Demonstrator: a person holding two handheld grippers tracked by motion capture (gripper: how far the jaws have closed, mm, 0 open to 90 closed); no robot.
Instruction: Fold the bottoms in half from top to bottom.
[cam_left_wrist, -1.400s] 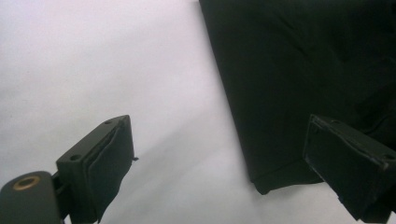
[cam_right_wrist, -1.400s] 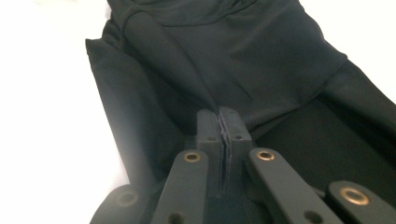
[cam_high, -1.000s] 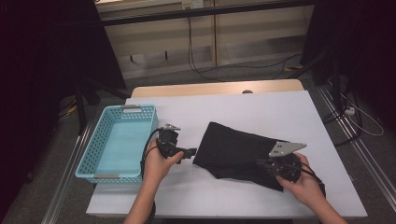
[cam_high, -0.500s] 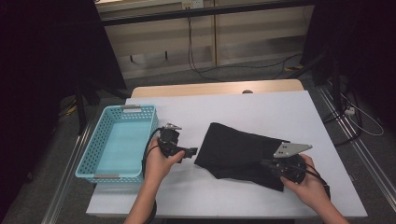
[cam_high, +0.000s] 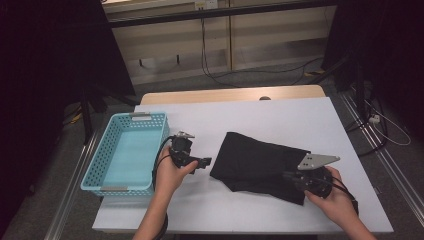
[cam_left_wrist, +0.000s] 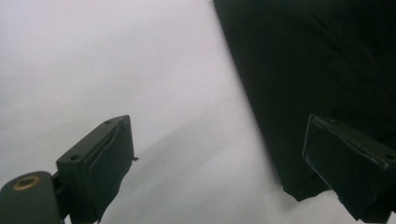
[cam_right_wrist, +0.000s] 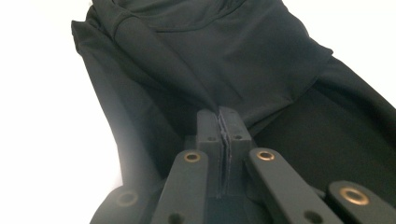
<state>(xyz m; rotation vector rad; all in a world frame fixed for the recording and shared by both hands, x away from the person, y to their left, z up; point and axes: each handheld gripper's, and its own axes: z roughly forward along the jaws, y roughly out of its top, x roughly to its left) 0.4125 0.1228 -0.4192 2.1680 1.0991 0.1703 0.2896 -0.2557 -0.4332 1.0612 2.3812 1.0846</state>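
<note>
Nearest to me, my right gripper (cam_high: 290, 176) sits at the near right edge of the black cloth (cam_high: 260, 162). In the right gripper view its jaws are clenched together on a pinched fold of that cloth (cam_right_wrist: 219, 65), the fabric rising in a ridge straight out of the pads. The cloth lies crumpled on the white table (cam_high: 280, 120), right of centre, its near end by my right hand (cam_high: 335, 197).

My left gripper (cam_high: 206, 162) rests just beside the cloth's left edge, pointing toward it. In the left gripper view its jaws stand wide apart and released, with bare table between them; one pad sits over the corner of the cloth (cam_left_wrist: 327, 70), but I cannot tell whether it touches.

To the left of my left hand (cam_high: 170, 175) stands the light blue basket (cam_high: 95, 172), its long side running away from me. I see nothing lying in it.

Beyond the table's far edge is a strip of wooden board (cam_high: 230, 95), then floor with loose cables (cam_high: 215, 75) and a pale wall panel. Nothing stands between cloth and basket except my left gripper.
</note>
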